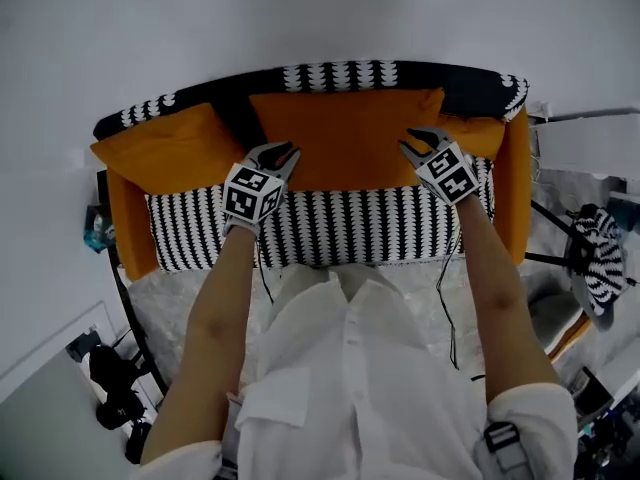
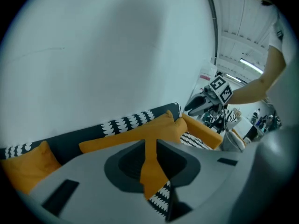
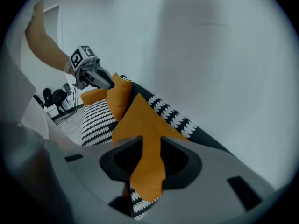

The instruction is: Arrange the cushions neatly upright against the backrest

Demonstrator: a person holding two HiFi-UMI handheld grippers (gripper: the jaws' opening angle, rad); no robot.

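A large orange cushion (image 1: pixel 345 133) leans upright against the dark backrest (image 1: pixel 340 76) of the black-and-white patterned sofa (image 1: pixel 330 230). My left gripper (image 1: pixel 287 154) is at its lower left corner and my right gripper (image 1: pixel 412 140) at its lower right corner. Both stand open, jaws slightly apart, with the cushion's edge (image 2: pixel 150 158) (image 3: pixel 148 162) showing in each gap and not pinched. A second orange cushion (image 1: pixel 165 146) lies tilted at the sofa's left end. A third (image 1: pixel 482 134) peeks out behind the right corner.
Orange armrests (image 1: pixel 130 230) (image 1: pixel 513 188) close off both ends of the sofa. A white wall stands right behind the backrest. Black camera gear (image 1: pixel 115 383) sits on the floor at the left, and a black-and-white patterned item (image 1: pixel 600 253) on a stand at the right.
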